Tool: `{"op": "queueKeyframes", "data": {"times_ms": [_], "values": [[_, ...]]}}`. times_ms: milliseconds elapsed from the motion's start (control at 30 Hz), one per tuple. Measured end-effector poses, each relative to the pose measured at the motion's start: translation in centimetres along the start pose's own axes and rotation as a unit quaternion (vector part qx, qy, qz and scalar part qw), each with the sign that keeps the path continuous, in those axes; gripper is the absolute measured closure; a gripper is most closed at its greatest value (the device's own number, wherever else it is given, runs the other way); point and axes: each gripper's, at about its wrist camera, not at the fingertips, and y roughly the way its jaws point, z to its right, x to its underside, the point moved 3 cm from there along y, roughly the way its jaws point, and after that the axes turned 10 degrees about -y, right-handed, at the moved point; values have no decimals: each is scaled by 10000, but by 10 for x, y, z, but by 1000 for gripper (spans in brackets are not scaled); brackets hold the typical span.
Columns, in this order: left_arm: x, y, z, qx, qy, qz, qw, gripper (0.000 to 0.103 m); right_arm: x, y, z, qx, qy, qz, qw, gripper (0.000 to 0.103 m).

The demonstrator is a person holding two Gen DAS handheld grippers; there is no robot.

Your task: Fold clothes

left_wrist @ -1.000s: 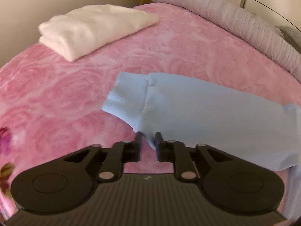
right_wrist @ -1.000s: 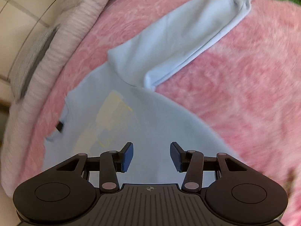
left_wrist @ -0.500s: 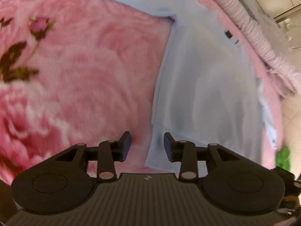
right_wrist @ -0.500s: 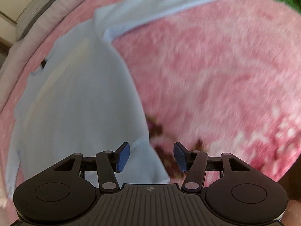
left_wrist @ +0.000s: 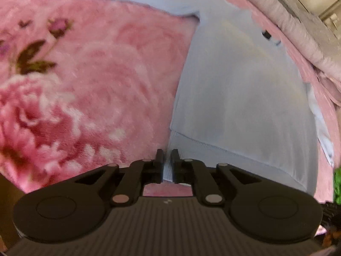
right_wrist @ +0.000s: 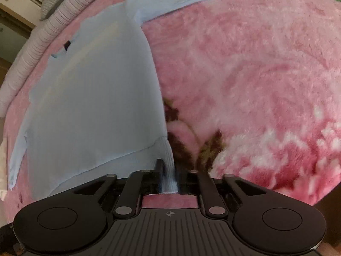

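Both grippers, left [left_wrist: 167, 160] and right [right_wrist: 169, 170], pinch the sweater's [right_wrist: 96, 96] hem corners; lifting the hem toward the collar likely follows.

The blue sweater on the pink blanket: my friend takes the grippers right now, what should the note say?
Left gripper: shut on the ribbed hem corner of the light blue long-sleeved sweater.
Right gripper: shut on the opposite hem corner.
The sweater lies flat on the pink floral fleece blanket, sleeves spread out, collar at the far end.
Done: both hem corners gripped.
Left: no fold made yet; probably bring the hem toward the collar, then fold in the sleeves.
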Motion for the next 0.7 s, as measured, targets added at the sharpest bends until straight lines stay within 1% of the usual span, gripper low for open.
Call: {"op": "queueKeyframes", "data": {"times_ms": [33, 67, 133, 167, 200, 267, 333, 433, 500, 600, 667, 700], "values": [[0, -8, 4, -153, -1, 66, 9999, 94, 2, -2, -1, 91, -68, -62, 9999, 78], [2, -15, 8, -306, 1, 112, 9995, 94, 4, -3, -3, 183, -136, -124, 9997, 73], [11, -30, 18, -580, 24, 83, 9983, 94, 7, -7, -5, 366, -271, -249, 9987, 72], [18, -39, 25, -639, 52, -15, 9979, 93, 8, -13, -9, 463, -412, -350, 9975, 72], [26, -48, 32, -699, 80, -113, 9975, 93, 10, -22, -14, 464, -585, -431, 9963, 72], [42, -69, 51, -727, 205, -235, 9969, 87, 12, -43, -24, 258, -837, -409, 9953, 72], [62, -93, 75, -615, 396, -239, 9970, 84, 13, -64, -35, 33, -1070, -356, 9936, 71], [84, -127, 115, -493, 756, -124, 9958, 81, 11, -97, -57, 5, -1445, -242, 9892, 71], [98, -151, 140, -558, 1019, 59, 9932, 80, 11, -120, -68, 36, -1683, -117, 9857, 71], [114, -186, 168, -697, 1398, 408, 9869, 75, 9, -152, -81, 11, -2011, 129, 9795, 71], [126, -205, 183, -762, 1574, 599, 9828, 69, 10, -172, -87, 47, -2263, 328, 9735, 71], [133, -214, 190, -789, 1649, 649, 9810, 68, 11, -180, -90, 79, -2395, 384, 9701, 71]]}}
